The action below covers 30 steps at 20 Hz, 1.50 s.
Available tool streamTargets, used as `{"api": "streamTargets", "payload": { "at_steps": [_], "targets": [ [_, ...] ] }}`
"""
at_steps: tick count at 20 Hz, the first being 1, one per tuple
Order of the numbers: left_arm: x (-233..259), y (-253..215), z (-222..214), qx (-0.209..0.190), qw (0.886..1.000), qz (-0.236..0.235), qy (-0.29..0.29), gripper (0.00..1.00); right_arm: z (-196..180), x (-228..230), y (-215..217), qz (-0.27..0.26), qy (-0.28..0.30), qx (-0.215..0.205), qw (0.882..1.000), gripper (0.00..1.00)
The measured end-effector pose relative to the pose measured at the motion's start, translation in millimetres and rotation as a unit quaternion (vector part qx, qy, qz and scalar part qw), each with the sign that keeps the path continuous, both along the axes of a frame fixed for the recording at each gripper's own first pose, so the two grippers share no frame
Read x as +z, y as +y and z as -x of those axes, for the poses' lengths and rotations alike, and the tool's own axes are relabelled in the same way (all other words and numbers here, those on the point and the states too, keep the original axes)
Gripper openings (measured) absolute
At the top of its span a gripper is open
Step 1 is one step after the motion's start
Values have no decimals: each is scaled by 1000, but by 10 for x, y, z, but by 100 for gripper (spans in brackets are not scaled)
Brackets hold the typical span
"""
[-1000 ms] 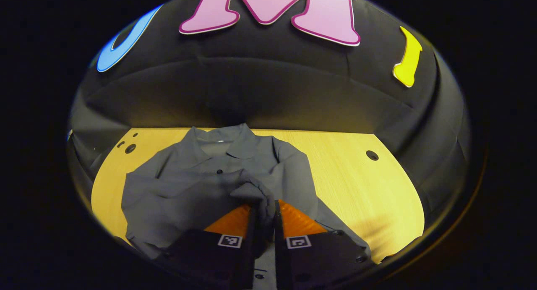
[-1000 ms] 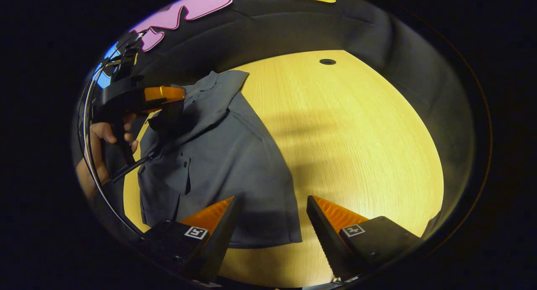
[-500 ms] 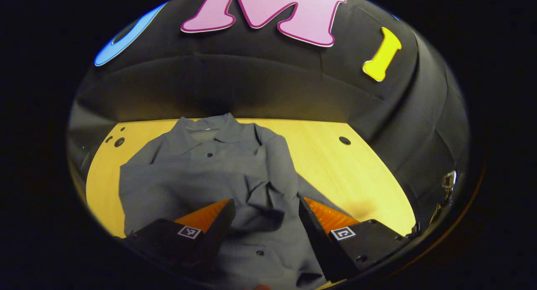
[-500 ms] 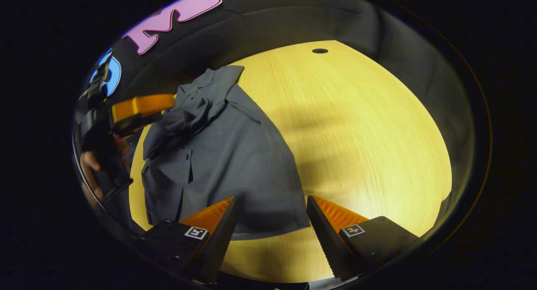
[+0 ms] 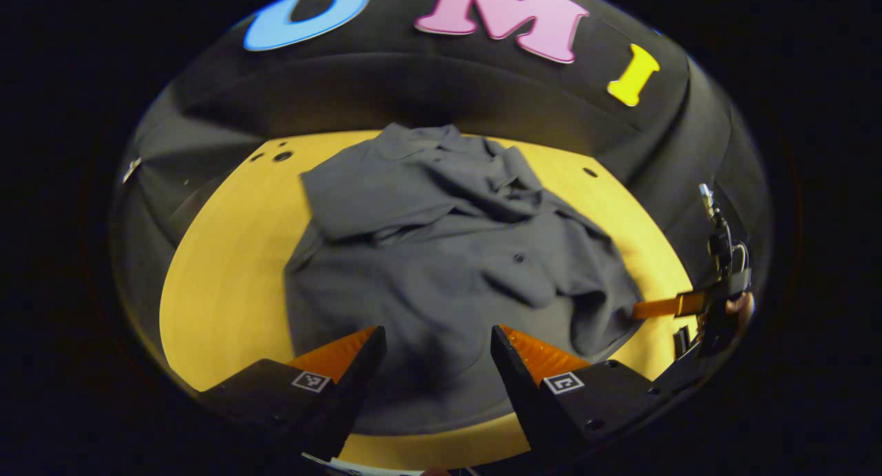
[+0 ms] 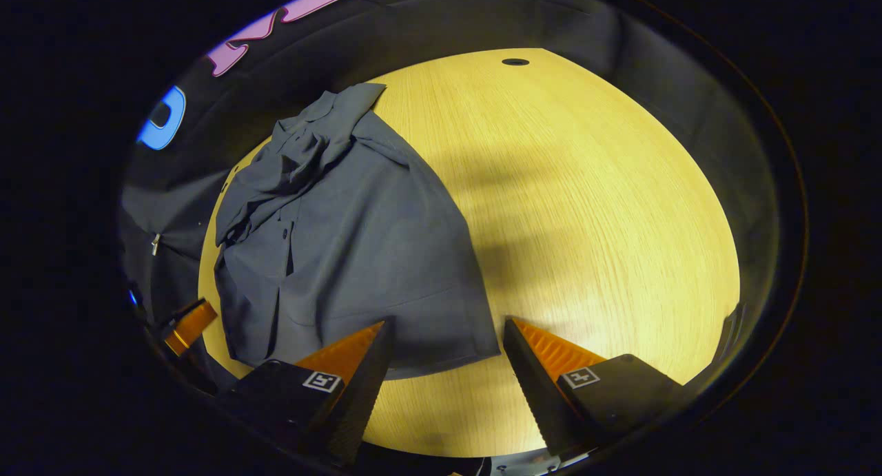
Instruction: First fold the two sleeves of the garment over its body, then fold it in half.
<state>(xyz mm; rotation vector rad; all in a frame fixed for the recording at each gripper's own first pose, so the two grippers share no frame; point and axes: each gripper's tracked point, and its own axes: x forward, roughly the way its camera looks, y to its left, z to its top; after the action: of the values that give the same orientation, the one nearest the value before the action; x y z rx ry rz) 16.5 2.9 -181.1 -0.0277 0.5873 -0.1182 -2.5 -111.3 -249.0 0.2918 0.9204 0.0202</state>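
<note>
A dark grey button-up shirt [image 5: 441,255] lies on the yellow wooden table [image 5: 220,276], collar toward the far wall. Both sleeves lie over its body, one crumpled near the collar [image 5: 482,176]. My left gripper [image 5: 435,338] hovers open above the hem, holding nothing. In the right gripper view the shirt [image 6: 358,242] lies left of centre, and my right gripper [image 6: 446,328] stands open above its near hem corner, fingers apart with nothing between them. The right gripper [image 5: 661,307], with the hand that holds it, is at the shirt's right edge in the left gripper view. The left gripper [image 6: 186,324] sits low at the far left.
Round holes [image 5: 282,156] pierce the tabletop at the far left, and one more hole [image 5: 590,172] at the far right. A wide stretch of bare table [image 6: 586,200] lies to the right of the shirt. Black cloth walls close in the table.
My left gripper was shut on a sleeve above the shirt's chest; it has opened, dropped the sleeve there and pulled back to the hem. The right gripper has barely moved.
</note>
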Motion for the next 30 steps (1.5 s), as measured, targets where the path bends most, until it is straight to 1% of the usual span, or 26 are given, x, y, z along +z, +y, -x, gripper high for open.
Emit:
{"api": "streamTargets", "payload": {
  "at_steps": [1, 2, 3, 6, 7, 8, 9, 13, 17, 19, 23, 24, 25, 26, 27, 28, 29, 30],
  "targets": [
    [-98, 176, 113, 21, 1000, 7, 8, 96, 4, -14, 50, -1, 5, 3, 1000, 99],
    [-174, 293, 202, 41, 999, 17, 14, 92, -3, -16, 80, 3, 4, 7, 1000, 99],
    [-242, 424, 286, 60, 998, 24, 18, 96, 14, -32, 116, 9, 5, 12, 1000, 99],
    [-406, 705, 423, 102, 994, 30, 28, 96, 26, -41, 332, 17, 6, 36, 999, 99],
    [-456, 733, 446, 109, 993, 32, 30, 92, 26, -47, 417, 18, 7, 45, 999, 99],
    [-477, 766, 468, 112, 993, 32, 32, 92, 21, -45, 517, 18, 7, 54, 998, 99],
    [-511, 805, 488, 114, 992, 32, 33, 96, 20, -43, 613, 17, 8, 63, 998, 99],
    [-585, 847, 541, 120, 991, 33, 39, 96, -6, -50, 865, 29, 5, 84, 996, 99],
    [-667, 829, 521, 121, 991, 38, 44, 96, -6, -11, 1073, 17, 7, 88, 996, 99],
    [-717, 836, 529, 124, 991, 26, 48, 96, -27, -39, 1122, 16, 9, 87, 996, 99],
    [-771, 825, 485, 117, 991, -26, 55, 96, -53, -26, 1111, 30, 10, 78, 996, 99],
    [-752, 798, 451, 115, 992, -29, 49, 96, -68, -32, 1108, 36, 9, 78, 996, 99],
    [-779, 738, 423, 109, 992, -28, 55, 100, -71, -60, 1069, 54, 9, 76, 996, 98],
    [-745, 704, 443, 106, 993, -29, 52, 86, -112, -111, 1057, 70, 7, 77, 995, 81],
    [-755, 693, 444, 104, 993, -30, 54, 80, -137, -122, 1069, 77, 8, 78, 994, 69],
    [-751, 689, 424, 104, 993, -31, 51, 72, -143, -124, 1081, 81, 4, 76, 994, 58],
    [-754, 670, 416, 102, 993, -30, 52, 69, -127, -132, 1086, 81, 8, 78, 994, 34],
    [-742, 642, 399, 98, 993, -29, 50, 64, -126, -126, 1086, 77, 10, 81, 994, 47]
  ]
}}
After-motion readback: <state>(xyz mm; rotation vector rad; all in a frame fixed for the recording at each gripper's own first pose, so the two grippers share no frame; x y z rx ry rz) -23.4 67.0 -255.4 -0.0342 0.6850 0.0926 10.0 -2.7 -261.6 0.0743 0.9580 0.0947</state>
